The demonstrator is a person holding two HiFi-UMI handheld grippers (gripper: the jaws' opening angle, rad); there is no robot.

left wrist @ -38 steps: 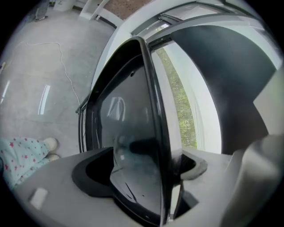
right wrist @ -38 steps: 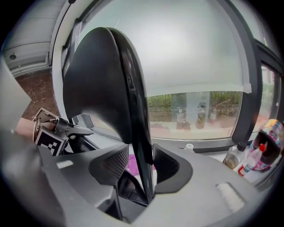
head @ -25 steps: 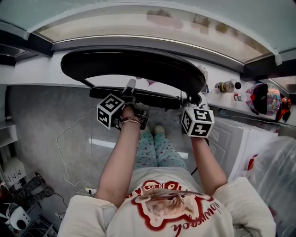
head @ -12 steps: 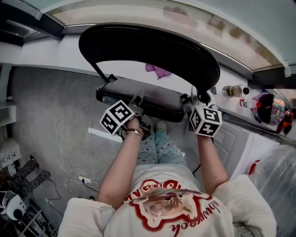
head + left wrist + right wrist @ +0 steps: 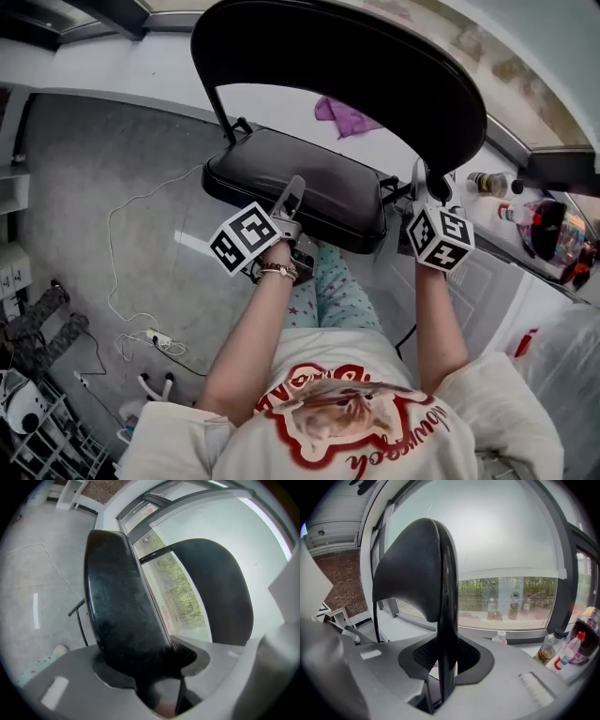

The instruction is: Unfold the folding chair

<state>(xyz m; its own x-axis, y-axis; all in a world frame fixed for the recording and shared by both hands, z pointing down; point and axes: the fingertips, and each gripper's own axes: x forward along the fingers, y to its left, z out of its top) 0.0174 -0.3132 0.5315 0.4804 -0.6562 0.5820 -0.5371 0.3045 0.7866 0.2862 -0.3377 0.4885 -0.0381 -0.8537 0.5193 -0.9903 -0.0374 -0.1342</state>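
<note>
left hand-held gripper (image 5: 291,195) clamped on seat (image 5: 314,178) front edge | right hand-held gripper (image 5: 419,183) clamped tight on backrest (image 5: 356,66) side | seat's angled out from backrest

The black padded seat (image 5: 281,169) has swung way out from the curved black backrest (image 5: 356,66), with the left gripper (image 5: 293,190) pulling it.

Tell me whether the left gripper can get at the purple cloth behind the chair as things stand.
Probably not. The left gripper has its jaws closed on the front edge of the seat, and the purple cloth lies beyond that seat, past the backrest. It would have to let go first.
</note>
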